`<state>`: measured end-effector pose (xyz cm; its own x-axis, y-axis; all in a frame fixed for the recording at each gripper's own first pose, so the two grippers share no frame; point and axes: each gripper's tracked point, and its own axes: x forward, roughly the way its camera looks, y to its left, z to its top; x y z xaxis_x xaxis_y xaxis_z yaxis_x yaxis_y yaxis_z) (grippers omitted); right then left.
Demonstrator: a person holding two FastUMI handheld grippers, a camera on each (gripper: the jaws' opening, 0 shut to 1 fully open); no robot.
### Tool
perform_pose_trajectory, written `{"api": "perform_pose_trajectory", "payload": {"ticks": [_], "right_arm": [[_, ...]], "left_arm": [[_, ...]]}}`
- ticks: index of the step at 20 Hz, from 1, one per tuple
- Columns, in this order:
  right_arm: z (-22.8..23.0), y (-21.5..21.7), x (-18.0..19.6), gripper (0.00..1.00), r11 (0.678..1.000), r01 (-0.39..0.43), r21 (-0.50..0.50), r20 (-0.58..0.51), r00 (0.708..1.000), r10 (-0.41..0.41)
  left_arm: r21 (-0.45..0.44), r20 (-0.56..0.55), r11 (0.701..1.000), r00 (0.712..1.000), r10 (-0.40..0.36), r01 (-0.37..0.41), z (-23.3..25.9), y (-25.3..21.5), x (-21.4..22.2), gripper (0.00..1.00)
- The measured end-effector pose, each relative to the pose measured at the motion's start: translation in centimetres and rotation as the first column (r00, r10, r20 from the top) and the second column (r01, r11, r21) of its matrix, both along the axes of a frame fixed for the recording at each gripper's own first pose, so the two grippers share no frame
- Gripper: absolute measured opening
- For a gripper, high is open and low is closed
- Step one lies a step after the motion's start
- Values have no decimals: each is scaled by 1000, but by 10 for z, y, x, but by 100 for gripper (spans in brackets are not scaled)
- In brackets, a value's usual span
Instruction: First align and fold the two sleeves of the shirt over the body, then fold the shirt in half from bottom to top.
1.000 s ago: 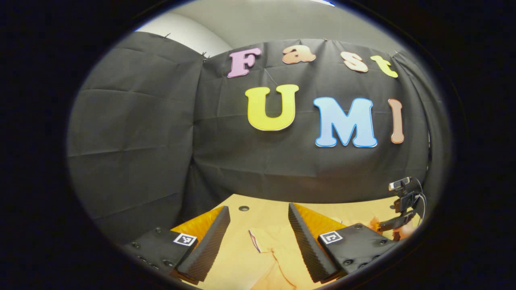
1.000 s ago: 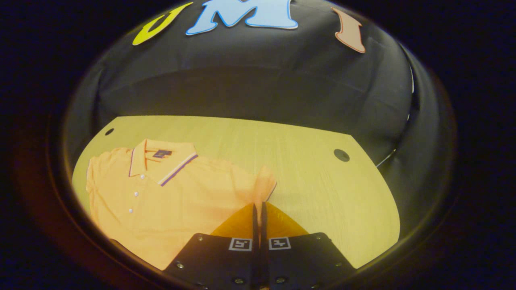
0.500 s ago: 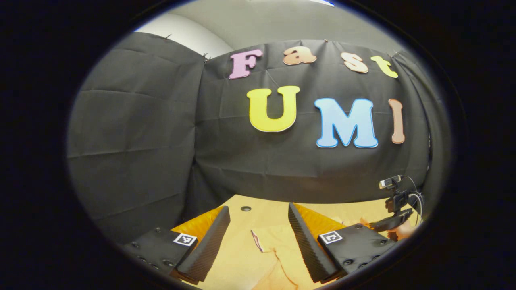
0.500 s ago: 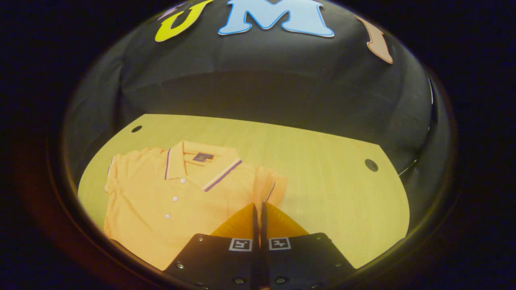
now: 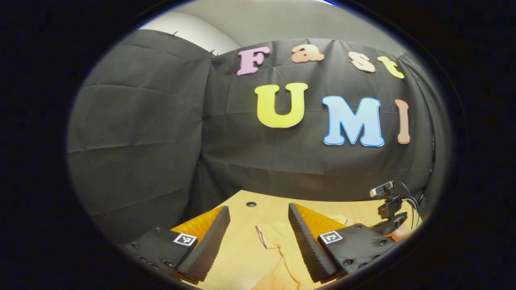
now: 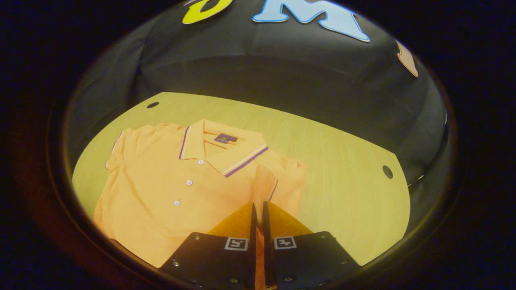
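An orange polo shirt (image 6: 169, 189) with a purple-and-white striped collar lies face up on the wooden table (image 6: 342, 161). My right gripper (image 6: 258, 206) is shut on one sleeve (image 6: 264, 185), and that sleeve stands lifted and bent inward over the shirt's body. In the left gripper view, the opposite sleeve (image 5: 276, 237) lies flat on the table between and just beyond the fingers. My left gripper (image 5: 258, 208) hangs open above it with nothing in its grip. The right gripper (image 5: 389, 220) and the hand holding it show at the far right of that view.
Black cloth walls close the table at the back and sides. Small round holes (image 6: 387, 172) (image 6: 152, 105) sit near the table's far corners, and one hole (image 5: 251, 204) lies ahead of the left gripper. Bare wood lies to the right of the shirt.
My right gripper has carried the held sleeve inward, from the shirt's edge to over its body. The left gripper has barely shifted and stays open.
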<state>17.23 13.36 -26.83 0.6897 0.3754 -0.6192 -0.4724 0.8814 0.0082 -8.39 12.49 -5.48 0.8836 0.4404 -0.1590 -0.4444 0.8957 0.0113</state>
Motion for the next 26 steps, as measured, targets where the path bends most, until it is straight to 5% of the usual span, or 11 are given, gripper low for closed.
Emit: {"api": "perform_pose_trajectory", "payload": {"ticks": [3, 6, 8, 9, 10, 19, 26], "right_arm": [[7, 1, -2, 18, 1000, -1, 28, 0, 1000, 1], [16, -2, -7, 53, 999, 0, 42, 17, 1000, -1], [26, -3, -13, 57, 999, 1, 48, 43, 999, -3], [32, -4, -18, 70, 998, 1, 56, 52, 999, -4], [41, -7, -24, 97, 998, 5, 62, 67, 998, -9], [140, -34, -91, 98, 970, 103, 222, 197, 969, -148], [180, -66, -145, 98, 933, 204, 296, 263, 922, -284]], "left_arm": [[-10, 1, 1000, 1000, -4, 4, -4, 2, 1, 95], [-20, 0, 1000, 1000, -19, 19, -7, 0, 10, 95], [-21, 0, 999, 999, -35, 35, -10, -1, 16, 95], [-22, -1, 999, 999, -45, 45, -12, -1, 21, 95], [-23, -2, 998, 998, -56, 56, -15, -1, 26, 95], [-116, -71, 985, 989, -133, 124, -86, 8, 74, 95], [-196, -161, 976, 979, -128, 95, -154, 37, 108, 94]]}}
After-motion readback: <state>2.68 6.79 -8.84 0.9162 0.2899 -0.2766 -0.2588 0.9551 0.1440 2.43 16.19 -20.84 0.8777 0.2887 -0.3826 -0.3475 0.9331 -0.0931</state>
